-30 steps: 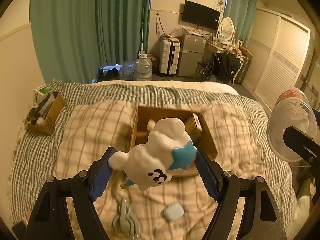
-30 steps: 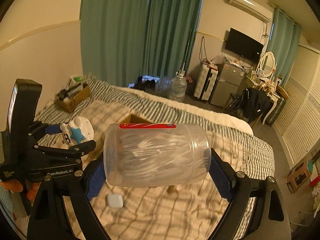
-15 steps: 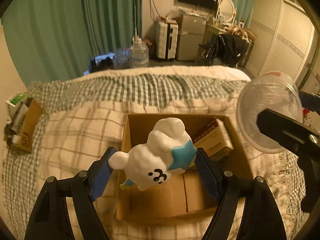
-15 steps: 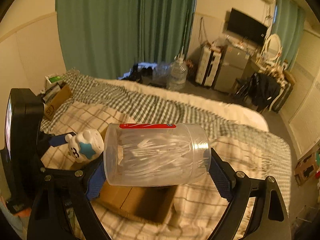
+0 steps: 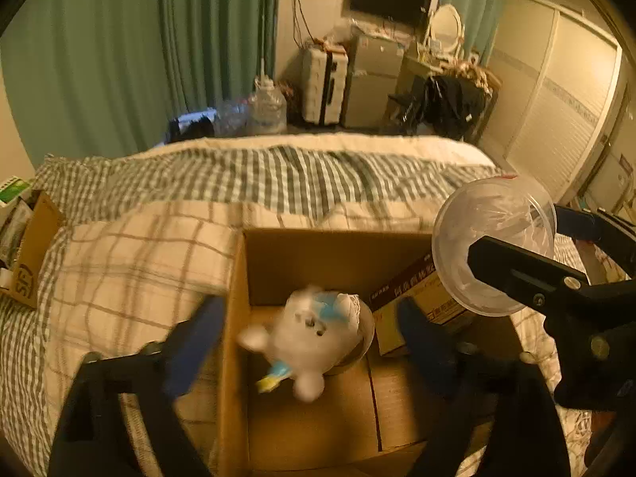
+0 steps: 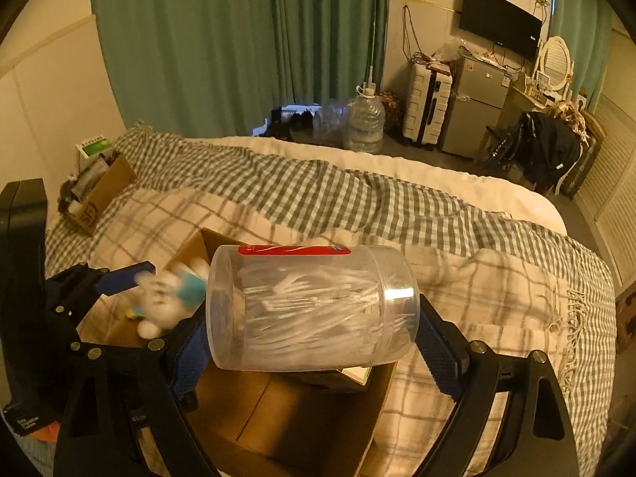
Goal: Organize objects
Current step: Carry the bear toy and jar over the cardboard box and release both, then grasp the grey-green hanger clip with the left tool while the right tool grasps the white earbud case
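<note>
An open cardboard box (image 5: 278, 246) lies on the bed. My left gripper (image 5: 310, 338) is open above it, its blue pads wide apart. The white plush toy with a blue star (image 5: 310, 338) is blurred between the pads, loose and dropping into the box; it also shows in the right wrist view (image 6: 167, 298). My right gripper (image 6: 314, 334) is shut on a clear plastic jar of white sticks (image 6: 314, 310), held sideways over the box's right side; the jar also shows in the left wrist view (image 5: 493, 246). A brown carton (image 5: 417, 298) lies inside the box.
A plaid blanket (image 5: 131, 258) and checked sheet (image 6: 318, 190) cover the bed. A smaller cardboard box of items (image 5: 28, 254) sits at the bed's left edge. Beyond the bed are water bottles (image 6: 363, 123), a suitcase (image 6: 425, 103) and a small fridge (image 6: 477, 107).
Both grippers moved forward over the box. My left gripper opened and let go of the plush toy, which is falling into the box. The right gripper still holds the jar.
</note>
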Motion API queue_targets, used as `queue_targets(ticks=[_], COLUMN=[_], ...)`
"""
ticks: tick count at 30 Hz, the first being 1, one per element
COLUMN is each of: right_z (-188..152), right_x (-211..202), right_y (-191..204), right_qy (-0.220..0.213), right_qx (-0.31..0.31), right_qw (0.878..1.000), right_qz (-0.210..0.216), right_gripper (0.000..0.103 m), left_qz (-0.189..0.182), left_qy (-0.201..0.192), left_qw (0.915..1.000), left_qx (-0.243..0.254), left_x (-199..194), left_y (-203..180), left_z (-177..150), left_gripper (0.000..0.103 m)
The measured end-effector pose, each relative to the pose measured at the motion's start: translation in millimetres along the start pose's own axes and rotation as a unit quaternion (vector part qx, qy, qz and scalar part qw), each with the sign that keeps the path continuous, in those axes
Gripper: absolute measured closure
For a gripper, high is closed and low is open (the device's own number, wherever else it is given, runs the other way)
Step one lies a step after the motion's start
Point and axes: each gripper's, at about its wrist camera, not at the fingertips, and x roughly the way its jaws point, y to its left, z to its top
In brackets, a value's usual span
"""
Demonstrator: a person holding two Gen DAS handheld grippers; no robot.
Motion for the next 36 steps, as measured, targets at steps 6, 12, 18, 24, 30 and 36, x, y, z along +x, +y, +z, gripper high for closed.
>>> queue_targets(ticks=[6, 12, 18, 24, 30, 36], right_z=[3.0, 7.1, -4.4, -36.0, -79.1, -129.1], right_x=[-55.4, -143.0, -234.4, -303.3, -332.3, -322.4], right_y=[6.6, 13.6, 30.1, 50.4, 65.3, 77.8], right_qy=[-0.041, -0.090, -0.133, -0.165, -0.176, -0.169], right_qx=[-0.006, -0.011, -0.021, -0.041, -0.046, -0.045], right_qw=[0.999, 0.995, 0.989, 0.982, 0.979, 0.982], right_qz=[-0.010, -0.036, -0.056, -0.079, -0.090, -0.068], right_gripper=[0.010, 0.004, 0.000, 0.000, 0.000, 0.000], left_qz=[0.016, 0.042, 0.048, 0.055, 0.054, 0.066], left_qy=[-0.019, -0.058, -0.108, -0.147, -0.163, -0.156], left_qw=[0.9995, 0.9970, 0.9930, 0.9876, 0.9852, 0.9855], left_qx=[0.021, 0.028, 0.008, 0.008, 0.002, -0.010], left_x=[-43.0, -119.6, -210.0, -281.9, -311.6, -299.1], left_y=[-1.4, 0.7, 2.1, -0.5, -0.3, 9.0], left_z=[3.9, 7.8, 8.5, -13.9, -51.1, -94.8], left_gripper=[0.000, 0.000, 0.000, 0.000, 0.000, 0.000])
